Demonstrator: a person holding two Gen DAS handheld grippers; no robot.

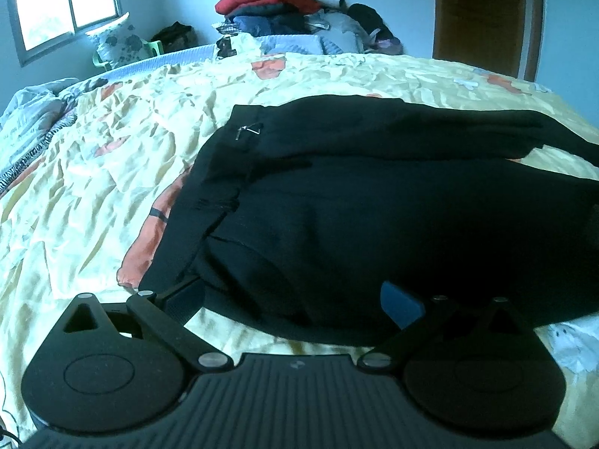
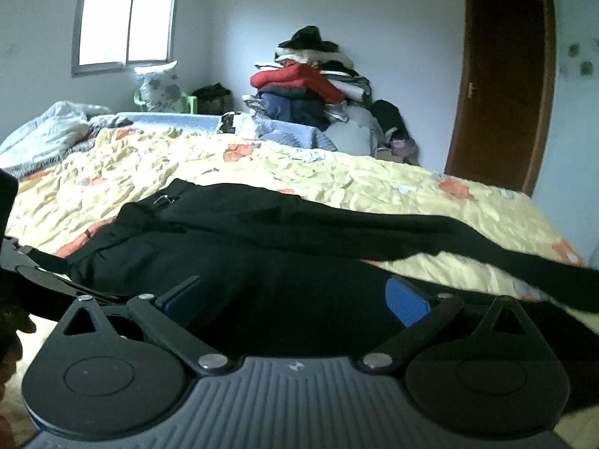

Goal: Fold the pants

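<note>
Left wrist: pants [image 1: 374, 205] before spread-fingered left gripper [image 1: 295, 305].

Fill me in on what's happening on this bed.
A person holds a two-finger gripper in each hand over black pants spread on a yellow flowered bedspread. The left gripper and the right gripper both stand open at the near edge of the pants, with dark cloth between their fingers. One leg lies partly across the other, so folding appears to be only starting. A clothes pile sits behind the bed.
</note>
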